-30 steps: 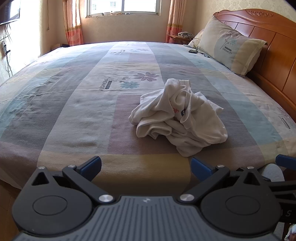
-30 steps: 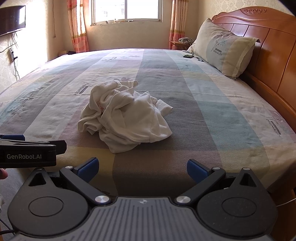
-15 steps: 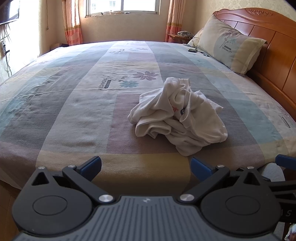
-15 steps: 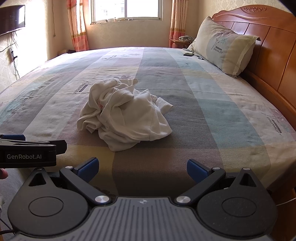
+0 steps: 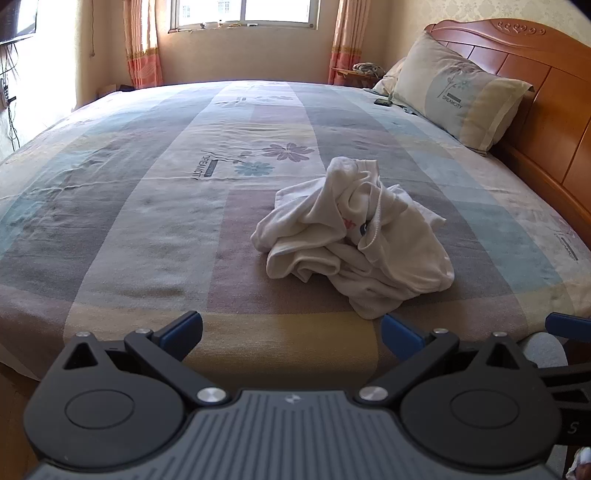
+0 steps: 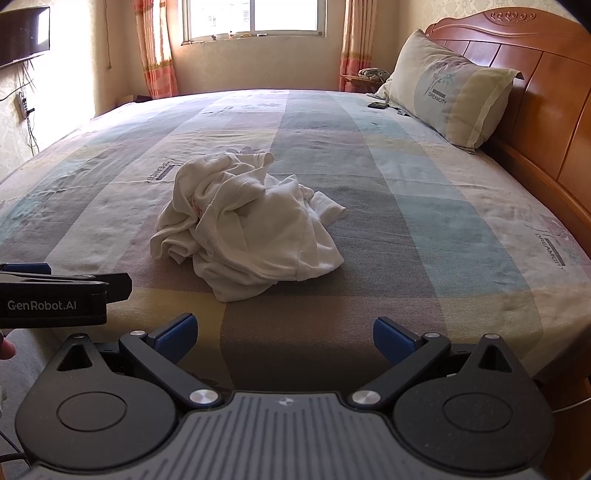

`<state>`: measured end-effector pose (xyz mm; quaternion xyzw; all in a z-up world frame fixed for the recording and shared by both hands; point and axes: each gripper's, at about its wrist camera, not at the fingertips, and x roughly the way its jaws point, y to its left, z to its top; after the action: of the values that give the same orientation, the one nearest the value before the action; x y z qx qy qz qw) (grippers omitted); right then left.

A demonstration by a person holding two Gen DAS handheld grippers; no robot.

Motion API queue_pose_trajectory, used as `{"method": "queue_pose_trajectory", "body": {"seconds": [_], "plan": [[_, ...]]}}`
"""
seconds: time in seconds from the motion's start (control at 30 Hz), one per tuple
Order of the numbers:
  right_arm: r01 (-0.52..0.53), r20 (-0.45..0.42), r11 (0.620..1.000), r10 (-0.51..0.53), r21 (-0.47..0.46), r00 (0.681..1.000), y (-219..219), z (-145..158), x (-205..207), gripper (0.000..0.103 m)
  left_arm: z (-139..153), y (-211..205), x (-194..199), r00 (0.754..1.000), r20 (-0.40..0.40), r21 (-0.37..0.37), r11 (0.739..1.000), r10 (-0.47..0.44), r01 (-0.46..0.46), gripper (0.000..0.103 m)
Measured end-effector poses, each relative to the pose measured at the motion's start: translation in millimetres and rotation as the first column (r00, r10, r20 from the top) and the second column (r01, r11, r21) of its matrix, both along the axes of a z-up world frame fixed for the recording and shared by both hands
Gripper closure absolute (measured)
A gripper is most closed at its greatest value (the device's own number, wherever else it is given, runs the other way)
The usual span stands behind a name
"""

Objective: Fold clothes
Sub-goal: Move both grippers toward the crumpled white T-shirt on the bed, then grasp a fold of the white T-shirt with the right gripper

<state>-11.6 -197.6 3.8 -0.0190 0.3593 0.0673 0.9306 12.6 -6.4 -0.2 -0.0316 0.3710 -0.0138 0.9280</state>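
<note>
Folding not begun: white garment [image 5: 354,236], probably a shirt, lies crumpled on bed [image 5: 147,206] at 12 o'clock; left gripper [image 5: 291,332] and right gripper [image 6: 282,332] jaws apart, empty.

bed [image 5: 147,206] patchwork cover; wooden headboard [image 5: 546,92] right; pillow [image 5: 458,92]; sunlit window [image 5: 243,13]; orange curtains [image 5: 142,44]

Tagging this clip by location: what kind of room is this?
A home bedroom, most likely: a wide bed with a wooden headboard and pillow, curtained window behind, and a crumpled white garment on the cover.
</note>
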Motion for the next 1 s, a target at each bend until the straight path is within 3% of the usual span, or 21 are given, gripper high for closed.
{"method": "queue_pose_trajectory", "body": {"seconds": [0.53,0.77,1.0], "plan": [[-0.025,-0.032,0.998,0.027,0.065,0.999,-9,-3,48,0.000,-2,4,46,1.000,-0.005,-0.010,1.000,0.010,-0.010,0.001],[-0.105,0.012,0.991,0.104,0.078,0.994,-6,-14,63,0.000,-13,2,69,0.999,-0.043,0.007,1.000,0.017,-0.017,0.001],[-0.138,-0.024,0.988,0.140,0.071,0.990,-2,-26,86,0.000,-20,0,90,0.997,-0.071,0.023,1.000,0.016,-0.015,0.001]]}}
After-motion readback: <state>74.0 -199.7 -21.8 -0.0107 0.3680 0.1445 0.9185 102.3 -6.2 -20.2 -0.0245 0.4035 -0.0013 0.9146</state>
